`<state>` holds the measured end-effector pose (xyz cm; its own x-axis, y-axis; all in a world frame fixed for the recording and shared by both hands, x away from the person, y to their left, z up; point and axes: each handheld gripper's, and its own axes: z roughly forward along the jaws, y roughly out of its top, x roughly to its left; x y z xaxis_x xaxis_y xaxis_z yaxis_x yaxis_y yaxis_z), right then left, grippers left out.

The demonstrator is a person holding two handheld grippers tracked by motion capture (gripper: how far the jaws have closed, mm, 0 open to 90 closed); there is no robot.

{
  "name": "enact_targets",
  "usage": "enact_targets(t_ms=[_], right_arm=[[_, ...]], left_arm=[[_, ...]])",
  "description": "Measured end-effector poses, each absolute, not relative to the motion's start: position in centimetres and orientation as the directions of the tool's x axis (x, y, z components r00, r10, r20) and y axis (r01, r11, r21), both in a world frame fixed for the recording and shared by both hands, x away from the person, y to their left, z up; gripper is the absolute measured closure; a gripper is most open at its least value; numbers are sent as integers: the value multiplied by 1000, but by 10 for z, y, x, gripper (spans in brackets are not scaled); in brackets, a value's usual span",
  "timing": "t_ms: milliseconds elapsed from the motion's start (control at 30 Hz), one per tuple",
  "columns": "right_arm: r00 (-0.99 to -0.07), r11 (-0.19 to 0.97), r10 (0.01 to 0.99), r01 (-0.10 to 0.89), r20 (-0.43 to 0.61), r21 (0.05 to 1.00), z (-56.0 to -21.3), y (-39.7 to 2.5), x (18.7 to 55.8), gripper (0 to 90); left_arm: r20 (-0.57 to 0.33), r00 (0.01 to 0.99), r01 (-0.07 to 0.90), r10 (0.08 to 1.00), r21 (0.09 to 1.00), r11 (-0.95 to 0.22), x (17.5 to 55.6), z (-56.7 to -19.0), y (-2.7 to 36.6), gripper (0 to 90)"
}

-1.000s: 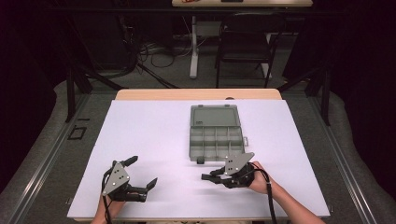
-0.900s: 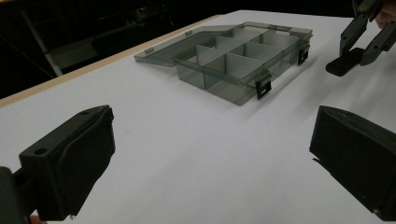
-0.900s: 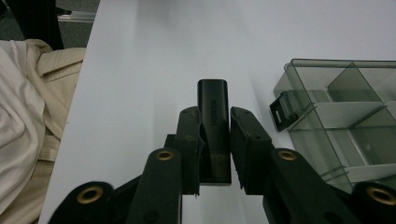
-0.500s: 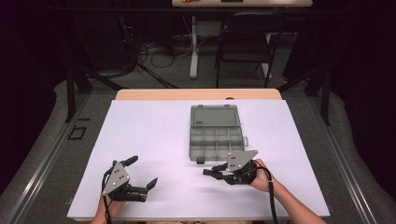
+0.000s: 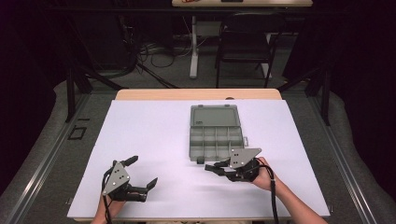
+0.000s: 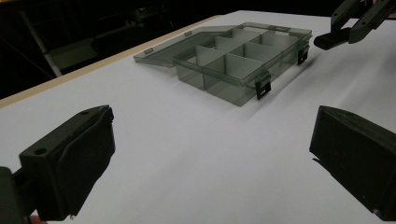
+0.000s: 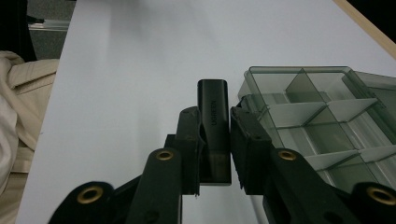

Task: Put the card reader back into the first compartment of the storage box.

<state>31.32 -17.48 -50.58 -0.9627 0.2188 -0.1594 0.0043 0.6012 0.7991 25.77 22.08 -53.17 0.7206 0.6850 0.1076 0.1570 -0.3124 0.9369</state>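
A grey see-through organiser box point(image 5: 216, 135) lies open at the table's middle, lid folded back, its compartments looking empty. My right gripper point(image 5: 214, 167) hovers just in front of the box's near edge, shut on a small black plug-like device point(image 7: 213, 116) that sticks out past the jaws beside the box's corner point(image 7: 317, 121). My left gripper point(image 5: 142, 171) rests at the near left of the table, jaws wide open with nothing between them. In the left gripper view point(image 6: 212, 154) the box point(image 6: 238, 60) lies ahead and the right gripper point(image 6: 357, 18) holds the device point(image 6: 331, 39) at the upper right.
A white sheet point(image 5: 154, 135) covers the table, bare to the left and right of the box. A beige sleeve point(image 7: 18, 107) shows at the left of the right gripper view. Beyond the table's far edge stand a chair point(image 5: 245, 37) and cables on the floor.
My right gripper has crept slightly toward the box's near edge with the black device in it. The left gripper has not moved.
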Motion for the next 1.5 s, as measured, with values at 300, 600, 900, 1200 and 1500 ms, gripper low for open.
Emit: enact_targets(t_ms=[300,600,900,1200,1500], right_arm=[[-954,592,246,6,-173,806,-502,-179,315,739],[-946,589,270,18,-176,808,-499,-182,316,739],[-937,586,297,29,-181,809,-497,-184,318,739],[-926,584,329,45,-186,811,-493,-186,321,739],[-914,580,357,57,-190,813,-489,-187,325,739]], left_arm=[[109,720,157,686,937,-313,258,-532,221,0],[110,719,154,686,937,-312,257,-531,222,0],[111,720,156,685,936,-315,257,-532,221,0],[112,719,156,686,936,-315,257,-532,221,0],[112,717,157,688,936,-315,257,-532,220,0]])
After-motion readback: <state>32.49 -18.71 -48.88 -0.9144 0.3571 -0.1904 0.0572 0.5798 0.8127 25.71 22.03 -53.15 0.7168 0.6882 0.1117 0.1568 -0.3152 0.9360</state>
